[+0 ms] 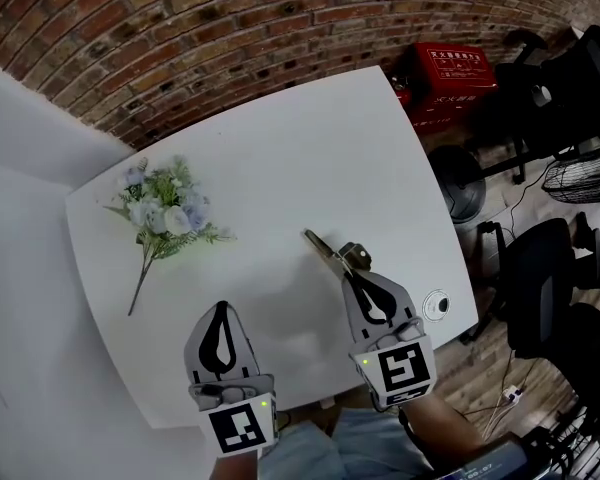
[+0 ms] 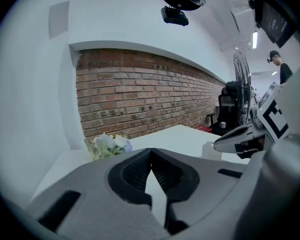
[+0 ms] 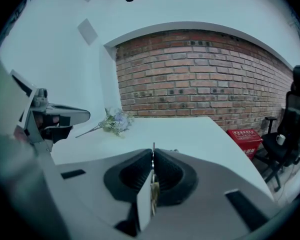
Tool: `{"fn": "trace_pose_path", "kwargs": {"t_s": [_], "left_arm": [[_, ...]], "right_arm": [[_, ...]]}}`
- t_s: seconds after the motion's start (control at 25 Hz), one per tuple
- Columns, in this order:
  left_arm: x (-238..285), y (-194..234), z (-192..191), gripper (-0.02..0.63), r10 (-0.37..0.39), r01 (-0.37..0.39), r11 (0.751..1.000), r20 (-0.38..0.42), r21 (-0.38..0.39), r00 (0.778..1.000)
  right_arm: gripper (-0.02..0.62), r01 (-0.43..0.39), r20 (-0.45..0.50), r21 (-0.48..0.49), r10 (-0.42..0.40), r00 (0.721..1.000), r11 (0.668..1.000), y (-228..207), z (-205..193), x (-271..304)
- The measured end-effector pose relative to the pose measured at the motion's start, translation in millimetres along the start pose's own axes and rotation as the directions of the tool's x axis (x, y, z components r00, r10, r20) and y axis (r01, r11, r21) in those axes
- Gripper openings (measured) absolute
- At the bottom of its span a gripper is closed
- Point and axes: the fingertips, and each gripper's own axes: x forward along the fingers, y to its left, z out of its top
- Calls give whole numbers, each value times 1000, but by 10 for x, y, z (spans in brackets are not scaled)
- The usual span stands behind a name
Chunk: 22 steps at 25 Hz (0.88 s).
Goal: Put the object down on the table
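not put down yet. the right gripper [image 1: 352,271] is clamped on a thin gold-coloured metal tool, likely scissors [image 1: 328,248]. it's slim and pointed, sticking out ahead of the jaws low over the white table [image 1: 310,148]; can't tell if touching. lowering and release are left. the left gripper [image 1: 220,308] alongside is closed, empty.

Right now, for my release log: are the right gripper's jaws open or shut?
Shut: the right gripper clamps a thin object that sticks out ahead.

metal object [image 1: 325,246] too small, held end hidden
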Motion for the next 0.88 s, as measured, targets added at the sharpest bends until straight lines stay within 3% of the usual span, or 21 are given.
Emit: {"fn": "trace_pose_path", "kwargs": {"t_s": [0.88], "left_arm": [[139, -36, -63, 8, -16, 16, 1000, -18, 14, 1000]], "right_arm": [[21, 12, -9, 22, -12, 1000, 1000, -98, -107, 84]]}}
